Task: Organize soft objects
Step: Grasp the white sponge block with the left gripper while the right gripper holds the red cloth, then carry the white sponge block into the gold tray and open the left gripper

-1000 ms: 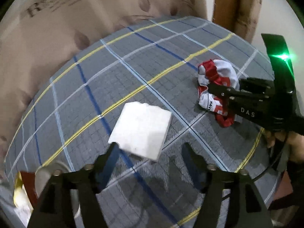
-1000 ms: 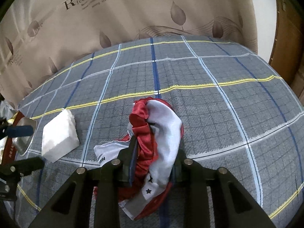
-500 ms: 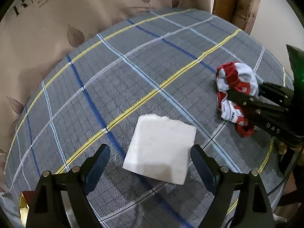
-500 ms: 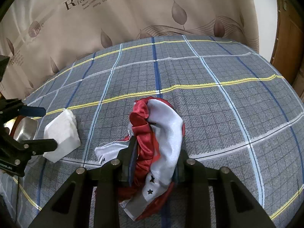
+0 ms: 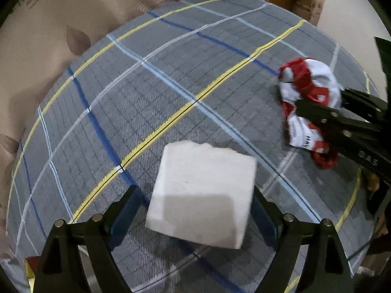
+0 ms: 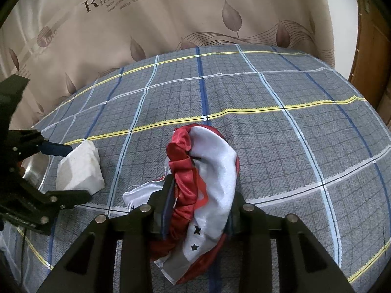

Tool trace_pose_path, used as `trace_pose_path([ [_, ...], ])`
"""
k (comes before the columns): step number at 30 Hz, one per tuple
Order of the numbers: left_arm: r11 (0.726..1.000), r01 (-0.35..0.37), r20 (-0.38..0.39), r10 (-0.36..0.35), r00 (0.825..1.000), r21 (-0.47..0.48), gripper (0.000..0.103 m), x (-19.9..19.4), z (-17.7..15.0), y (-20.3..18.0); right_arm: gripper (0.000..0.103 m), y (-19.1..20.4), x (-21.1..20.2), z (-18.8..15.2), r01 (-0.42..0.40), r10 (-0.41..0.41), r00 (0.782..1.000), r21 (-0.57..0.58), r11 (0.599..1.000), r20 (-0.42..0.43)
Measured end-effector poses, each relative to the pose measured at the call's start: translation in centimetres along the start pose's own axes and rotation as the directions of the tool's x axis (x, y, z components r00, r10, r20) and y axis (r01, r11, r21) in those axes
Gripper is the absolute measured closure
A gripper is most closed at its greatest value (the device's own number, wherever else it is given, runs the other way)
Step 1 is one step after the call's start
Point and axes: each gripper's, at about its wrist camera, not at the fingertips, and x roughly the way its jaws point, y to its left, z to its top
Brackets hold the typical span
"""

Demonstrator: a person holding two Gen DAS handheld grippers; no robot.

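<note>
A: What is the left hand-held gripper (image 5: 195, 210) doing?
B: Its jaws have just been opening and stand wide, one on each side of the white block (image 5: 202, 195). The pads are close to its sides, but I cannot tell whether they touch.
A: And the block itself?
B: It lies flat on the plaid cloth (image 5: 171, 85), directly between those fingers.
A: The right hand-held gripper (image 6: 199, 210)?
B: Narrow, with the red and white rag (image 6: 210, 171) bunched between its fingers; the jaws have just been opening a little, yet the pads press the fabric on both sides. The rag's lower end trails on the cloth beneath it.
A: Anything farther out?
B: Beyond the left gripper's near side sits a metal bowl (image 6: 36, 168). A beige curtain (image 6: 171, 24) hangs behind.
</note>
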Motion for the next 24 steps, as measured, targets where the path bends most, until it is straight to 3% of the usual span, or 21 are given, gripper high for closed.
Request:
trace_pose_path([
  [4, 0.998, 0.035, -0.003, -0.035, 0.999, -0.061, 0.012, 0.5, 0.1, 0.7, 0.069, 0.0, 0.0, 0.0, 0.0, 0.0, 1.0, 0.0, 1.0, 0.0],
  [10, 0.995, 0.024, -0.005, -0.025, 1.0, -0.101, 0.012, 0.3, -0.3, 0.9, 0.067, 0.2, 0.0, 0.0, -0.001, 0.001, 1.0, -0.003, 1.0, -0.001],
  [11, 0.995, 0.007, -0.006, -0.008, 1.0, -0.102, 0.013, 0.3, -0.4, 0.8, 0.067, 0.2, 0.0, 0.0, 0.001, -0.001, 1.0, -0.002, 1.0, -0.001],
  [13, 0.994, 0.029, 0.003, -0.029, 1.0, -0.108, 0.026, -0.2, -0.9, 0.3, 0.067, 0.2, 0.0, 0.0, 0.001, -0.001, 1.0, -0.002, 1.0, -0.001],
  [18, 0.995, -0.023, 0.027, 0.026, 0.999, -0.101, 0.028, -1.2, -1.8, -0.5, 0.067, 0.3, 0.0, 0.0, 0.005, -0.005, 1.0, -0.006, 1.0, -0.002],
  [24, 0.992, -0.019, 0.058, 0.026, 0.998, -0.128, 0.029, -2.8, -2.9, -0.6, 0.067, 0.3, 0.1, 0.0, 0.011, -0.011, 1.0, -0.013, 1.0, -0.003],
])
